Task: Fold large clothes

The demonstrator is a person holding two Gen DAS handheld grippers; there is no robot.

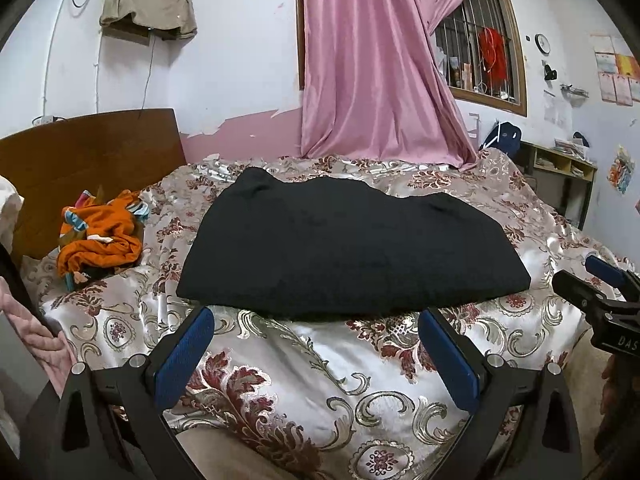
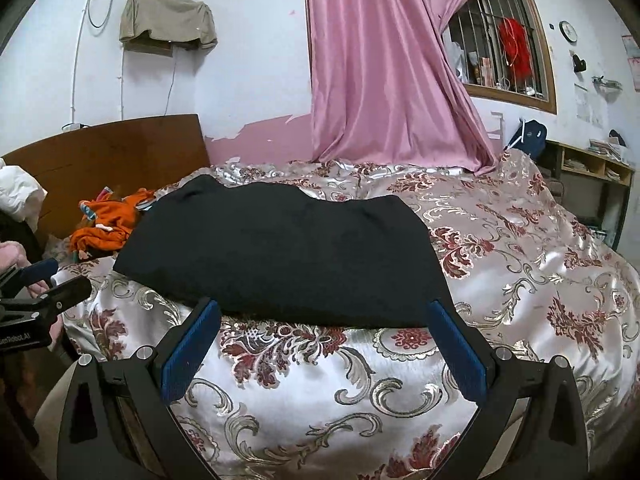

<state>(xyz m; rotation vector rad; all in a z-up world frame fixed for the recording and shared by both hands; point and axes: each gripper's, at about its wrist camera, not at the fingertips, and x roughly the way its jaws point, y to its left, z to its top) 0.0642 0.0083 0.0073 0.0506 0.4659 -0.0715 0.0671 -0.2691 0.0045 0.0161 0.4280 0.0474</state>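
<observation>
One black garment (image 1: 352, 248), matte and soft, folded into a rough trapezoid with a wavy far edge, lying flat mid-bed, its near edge well back from the near edge of the bed. Underneath, a glossy satin bedspread (image 1: 320, 360) patterned with red and gold floral scrolls. One crumpled orange garment (image 1: 100, 236) with pale blue trim, heaped toward the far left corner by the wooden headboard (image 1: 88, 148). Behind the far edge, one pink curtain (image 1: 372, 60) draping down onto the bedspread.

Two tongs, each with black arms and ribbed blue pads. Left tongs (image 1: 316, 322) spread wide, empty, tips just short of the black garment's near edge. Right tongs (image 2: 324, 316) equally wide, gripping nothing, tips at the garment's near edge.

Left wrist view only: right tongs seen from the side at the bed's right edge. Right wrist view only: a hand (image 2: 16, 256) behind the left tongs, at the left edge.
</observation>
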